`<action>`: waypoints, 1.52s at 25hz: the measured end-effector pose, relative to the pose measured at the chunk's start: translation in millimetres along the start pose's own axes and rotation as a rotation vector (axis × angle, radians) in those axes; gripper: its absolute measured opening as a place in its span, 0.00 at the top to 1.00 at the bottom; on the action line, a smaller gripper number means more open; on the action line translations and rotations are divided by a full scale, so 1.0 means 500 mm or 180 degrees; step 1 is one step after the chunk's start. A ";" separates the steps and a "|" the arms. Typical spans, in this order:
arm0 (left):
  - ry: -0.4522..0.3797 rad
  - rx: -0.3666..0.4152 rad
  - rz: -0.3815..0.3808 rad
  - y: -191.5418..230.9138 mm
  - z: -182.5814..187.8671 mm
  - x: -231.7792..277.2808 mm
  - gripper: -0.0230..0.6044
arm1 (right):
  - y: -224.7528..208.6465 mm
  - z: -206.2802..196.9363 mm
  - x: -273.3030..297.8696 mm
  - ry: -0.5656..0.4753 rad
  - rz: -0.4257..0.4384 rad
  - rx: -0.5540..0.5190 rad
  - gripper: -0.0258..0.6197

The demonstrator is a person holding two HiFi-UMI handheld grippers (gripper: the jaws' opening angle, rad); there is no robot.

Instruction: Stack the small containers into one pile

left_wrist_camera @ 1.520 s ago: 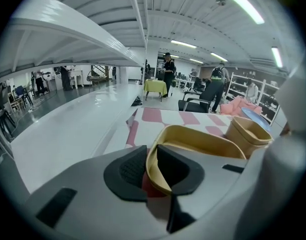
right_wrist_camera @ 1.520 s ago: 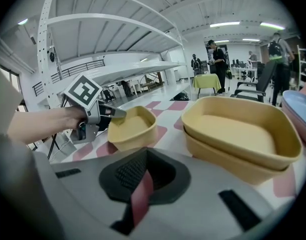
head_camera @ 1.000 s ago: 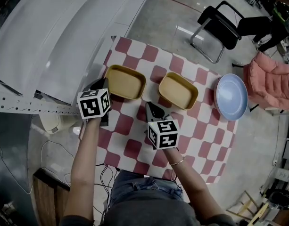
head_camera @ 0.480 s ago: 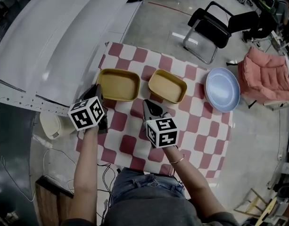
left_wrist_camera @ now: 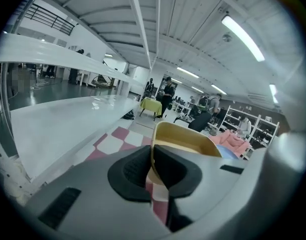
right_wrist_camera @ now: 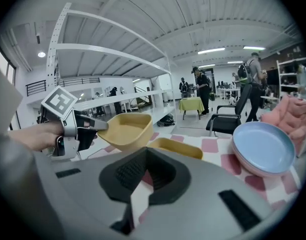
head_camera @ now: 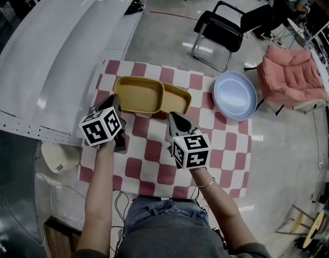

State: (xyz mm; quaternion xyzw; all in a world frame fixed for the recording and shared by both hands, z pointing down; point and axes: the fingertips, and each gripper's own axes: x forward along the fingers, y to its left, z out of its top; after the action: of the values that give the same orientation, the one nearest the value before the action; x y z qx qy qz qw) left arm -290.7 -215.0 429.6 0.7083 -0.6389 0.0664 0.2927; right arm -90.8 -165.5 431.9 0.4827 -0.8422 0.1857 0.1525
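Note:
Two shallow yellow containers are on the red-and-white checked table [head_camera: 153,157]. My left gripper [head_camera: 117,105] is shut on the near rim of the left container [head_camera: 138,94] and holds it lifted, tilted, its right end over the second container [head_camera: 179,98]. In the left gripper view the pads [left_wrist_camera: 135,171] pinch that rim, with the container [left_wrist_camera: 187,139] ahead. The right gripper view shows the raised container [right_wrist_camera: 127,129] above the resting one [right_wrist_camera: 176,147]. My right gripper [head_camera: 176,121] hovers near the resting container, jaws a little apart [right_wrist_camera: 145,173] with nothing between them.
A stack of pale blue plates [head_camera: 235,95] sits at the table's right end. A black chair [head_camera: 223,31] and a pink cushioned seat [head_camera: 293,74] stand beyond the table. A long white bench [head_camera: 57,63] runs along the left. People stand in the far hall.
My left gripper has carried its container to the right, so it now overlaps the second container instead of lying apart from it. The right gripper has stayed close to the same spot.

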 end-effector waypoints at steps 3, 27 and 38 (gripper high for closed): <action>0.0064 0.0042 -0.0126 -0.055 -0.004 0.026 0.91 | -0.047 -0.005 -0.025 0.0002 -0.0154 0.0047 0.95; 0.0512 0.0310 -0.0444 -0.212 -0.098 0.149 0.91 | -0.208 -0.059 -0.074 0.0072 -0.0721 0.0397 0.95; 0.0704 0.0395 -0.0436 -0.194 -0.122 0.165 0.91 | -0.206 -0.073 -0.051 0.0147 -0.0708 0.0398 0.95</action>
State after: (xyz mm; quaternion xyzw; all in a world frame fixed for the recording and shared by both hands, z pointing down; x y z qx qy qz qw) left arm -167.8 -254.8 486.2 0.7554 -0.5475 0.1634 0.3208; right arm 14.3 -177.2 470.2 0.5772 -0.7665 0.2308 0.1610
